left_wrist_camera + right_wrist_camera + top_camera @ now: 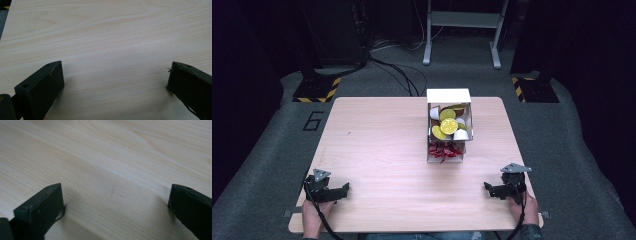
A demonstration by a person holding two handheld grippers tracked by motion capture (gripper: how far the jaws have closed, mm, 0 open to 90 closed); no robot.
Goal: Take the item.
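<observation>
High view: box [448, 96] well beyond both grippers.

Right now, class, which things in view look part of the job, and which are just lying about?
Likely the job (none is stated):
white box
yellow slices
white cups
red bits
left gripper, open
right gripper, open
table

Lying about:
floor cables
grey stand
striped bases

I'm working in a lab or test studio: dark surroundings, grey carpet [272, 145], hazard-striped stand bases [317, 90] far left and right, floor cables [399, 72], a metal frame [462, 30] beyond the wooden table [377, 150].
</observation>
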